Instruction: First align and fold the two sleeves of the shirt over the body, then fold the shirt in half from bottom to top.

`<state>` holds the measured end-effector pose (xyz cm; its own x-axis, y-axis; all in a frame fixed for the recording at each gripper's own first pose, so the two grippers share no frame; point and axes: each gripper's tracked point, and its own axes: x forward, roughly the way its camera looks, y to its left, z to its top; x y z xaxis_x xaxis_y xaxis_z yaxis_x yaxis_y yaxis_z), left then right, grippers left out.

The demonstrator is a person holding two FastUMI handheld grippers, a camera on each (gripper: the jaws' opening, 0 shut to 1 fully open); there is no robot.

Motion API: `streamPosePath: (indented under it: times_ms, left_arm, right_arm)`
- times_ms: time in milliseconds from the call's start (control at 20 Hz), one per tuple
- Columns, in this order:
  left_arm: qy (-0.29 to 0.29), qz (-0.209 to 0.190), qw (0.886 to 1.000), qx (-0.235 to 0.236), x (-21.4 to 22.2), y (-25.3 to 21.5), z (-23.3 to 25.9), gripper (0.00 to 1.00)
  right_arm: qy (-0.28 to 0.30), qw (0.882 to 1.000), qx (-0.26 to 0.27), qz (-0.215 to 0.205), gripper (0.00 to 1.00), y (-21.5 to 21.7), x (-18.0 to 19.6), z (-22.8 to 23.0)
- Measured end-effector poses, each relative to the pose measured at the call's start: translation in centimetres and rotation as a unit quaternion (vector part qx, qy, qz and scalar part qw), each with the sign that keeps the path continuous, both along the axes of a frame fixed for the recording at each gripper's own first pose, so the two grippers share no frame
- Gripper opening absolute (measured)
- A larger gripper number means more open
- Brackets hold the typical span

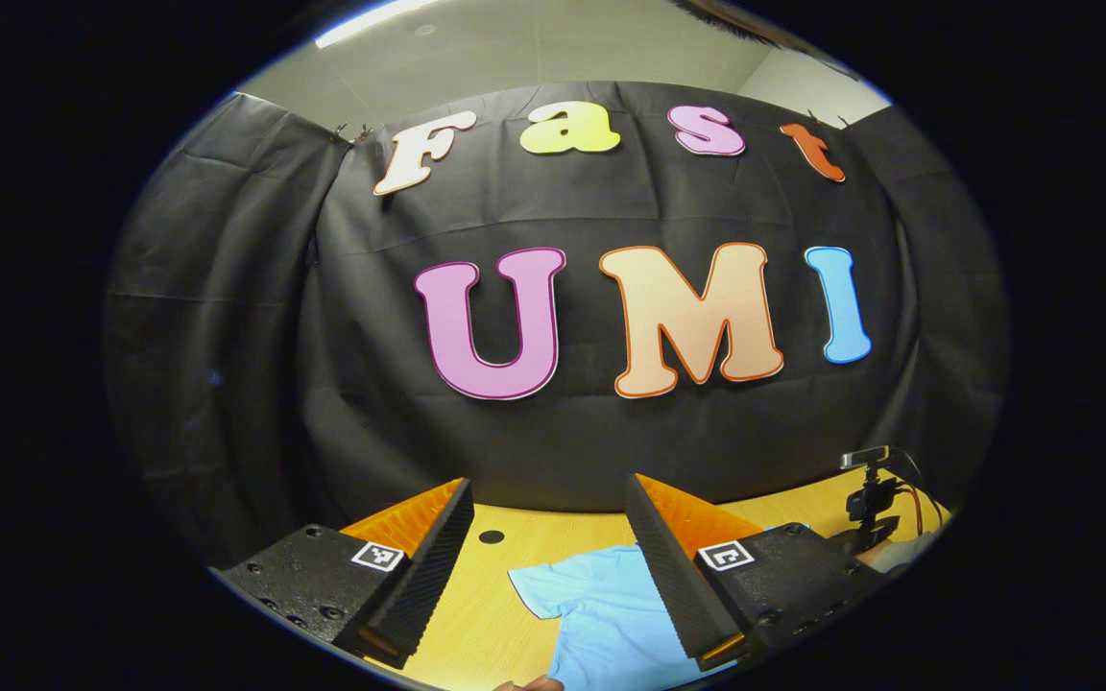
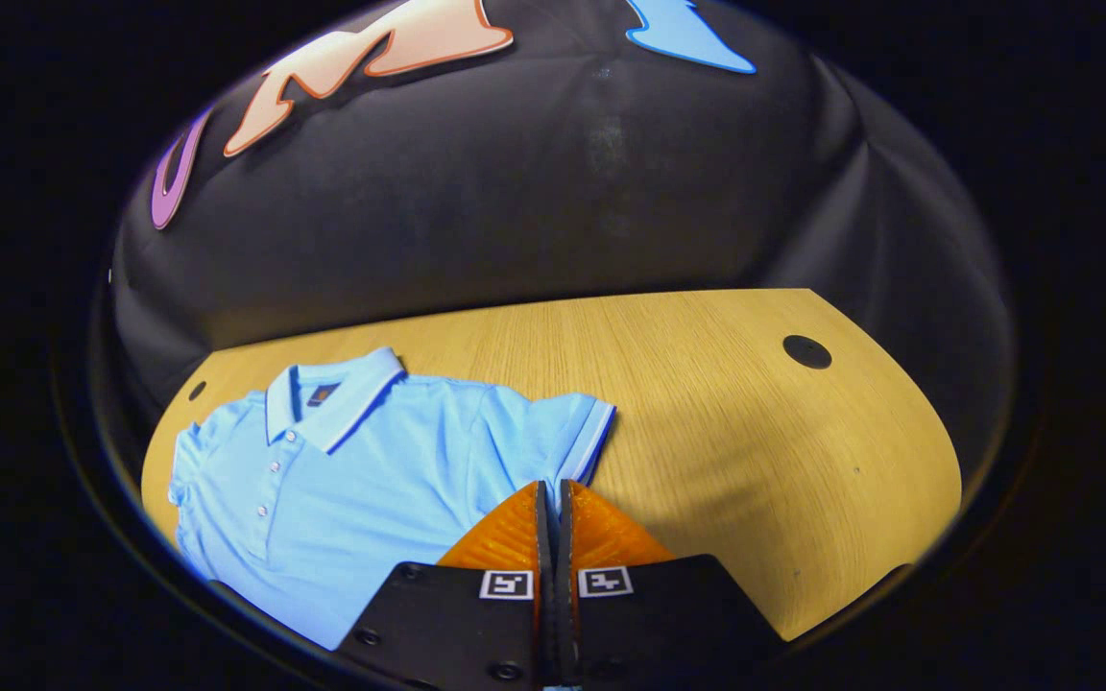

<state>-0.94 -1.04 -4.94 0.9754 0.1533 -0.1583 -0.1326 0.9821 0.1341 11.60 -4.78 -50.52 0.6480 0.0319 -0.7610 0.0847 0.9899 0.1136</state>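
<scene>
left gripper (image 1: 553,537) jaws wide | right gripper (image 2: 553,504) jaws pinching shirt (image 2: 371,470) sleeve edge

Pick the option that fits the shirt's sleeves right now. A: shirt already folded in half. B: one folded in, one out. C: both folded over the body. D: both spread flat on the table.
D: in the right gripper view the shirt lies flat with both sleeves spread out on the table.

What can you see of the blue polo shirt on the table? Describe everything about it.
The polo shirt is light blue, seemingly a soft knit, with a white-edged collar, a buttoned placket and white-trimmed short sleeves. It lies flat, front up, on the wooden table, sleeves spread, nothing folded yet. The right claw is shut above its right sleeve; whether cloth is pinched is unclear.
</scene>
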Motion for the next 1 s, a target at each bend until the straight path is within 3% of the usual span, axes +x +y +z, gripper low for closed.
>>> streamPosePath:
  times_ms: [550, 750, 900, 1000]
  left_arm:
    - [0.009, 0.011, 1.0, -0.006, -1.1, 0.8, -0.8, 0.95]
    - [0.018, 0.016, 1.0, 0.0, -1.6, 1.4, -1.3, 0.95]
    - [0.035, 0.024, 0.999, -0.005, -2.3, 1.8, -2.6, 0.95]
    - [0.044, 0.03, 0.998, -0.022, -2.6, 2.0, -3.7, 0.95]
  right_arm:
    - [-0.008, 0.99, 0.119, 0.08, 0.03, 12.4, -1.4, 2.5]
    - [0.001, 0.987, 0.126, 0.098, 0.03, 15.8, -2.3, 1.6]
    - [0.012, 0.987, 0.105, 0.119, 0.03, 15.8, -2.9, 1.2]
    - [0.017, 0.986, 0.109, 0.125, 0.12, 16.2, -3.7, 1.8]
